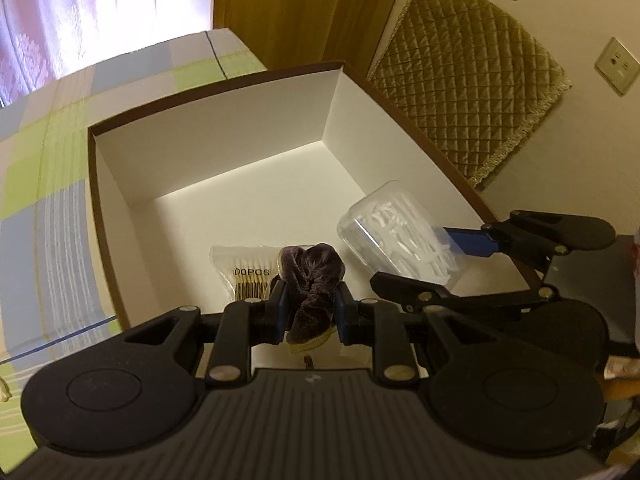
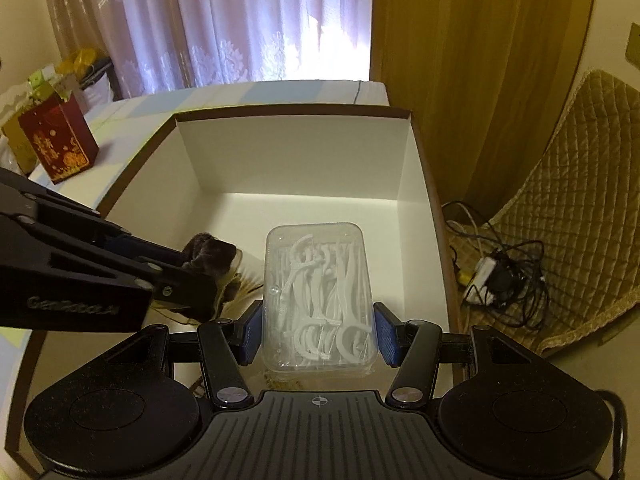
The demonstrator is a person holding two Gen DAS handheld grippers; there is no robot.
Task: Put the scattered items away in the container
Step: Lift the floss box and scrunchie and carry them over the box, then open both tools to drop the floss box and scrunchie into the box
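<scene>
A white box with a brown rim [image 1: 224,140] stands open on the bed. My left gripper [image 1: 312,308] is shut on a dark purple velvet scrunchie [image 1: 314,280], low inside the box. A clear pack of cotton swabs [image 1: 240,270] lies on the box floor just behind it. My right gripper [image 2: 319,334] is shut on a clear plastic case of white floss picks [image 2: 318,296], held tilted over the box floor [image 2: 312,208]. In the left wrist view that case [image 1: 400,236] hangs at the right between the right gripper's blue pads. The left gripper [image 2: 200,280] and scrunchie [image 2: 210,250] sit left of the case.
The box rests on a green and blue plaid sheet [image 1: 48,184]. A quilted tan chair cover [image 1: 468,80] stands to the right, with a power strip and tangled cables [image 2: 496,276] on the floor beside it. A red gift bag [image 2: 60,140] stands at the far left.
</scene>
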